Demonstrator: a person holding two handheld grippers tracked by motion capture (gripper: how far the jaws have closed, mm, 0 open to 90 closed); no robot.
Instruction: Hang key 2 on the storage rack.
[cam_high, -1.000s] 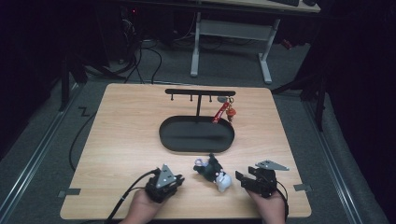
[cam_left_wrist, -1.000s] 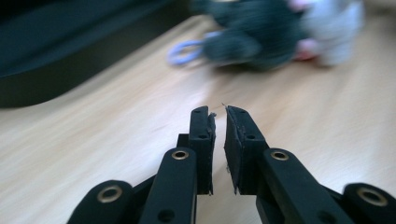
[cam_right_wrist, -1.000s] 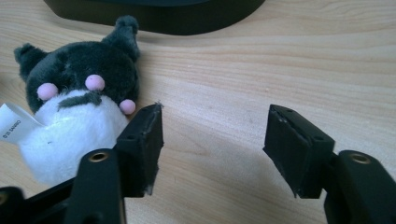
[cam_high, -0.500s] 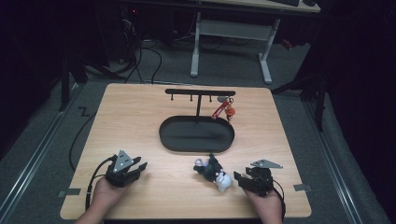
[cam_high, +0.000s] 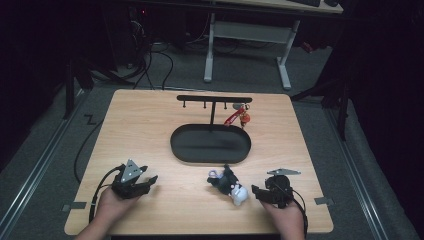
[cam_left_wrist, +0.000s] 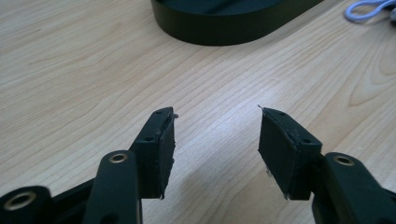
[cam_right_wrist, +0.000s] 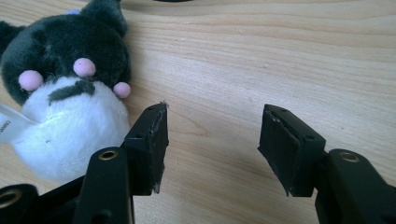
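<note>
Left gripper (cam_high: 148, 181) is sitting near the table's (cam_high: 150, 125) front-left corner, jaws just been spreading, nothing between them. Plush toy (cam_high: 227, 184) is lying by the front edge, right of centre. Right gripper (cam_high: 256, 192) is resting just beside it, jaws released, not gripping it.

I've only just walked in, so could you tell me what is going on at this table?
A person holds a gripper in each hand at a wooden table. The right gripper sits open right beside a small black-and-white plush toy, not gripping it. The left gripper is off to the left over bare wood; its jaws have just been opening, with nothing between them. Behind lie a black oval tray and a hook rack with a red charm hanging.
</note>
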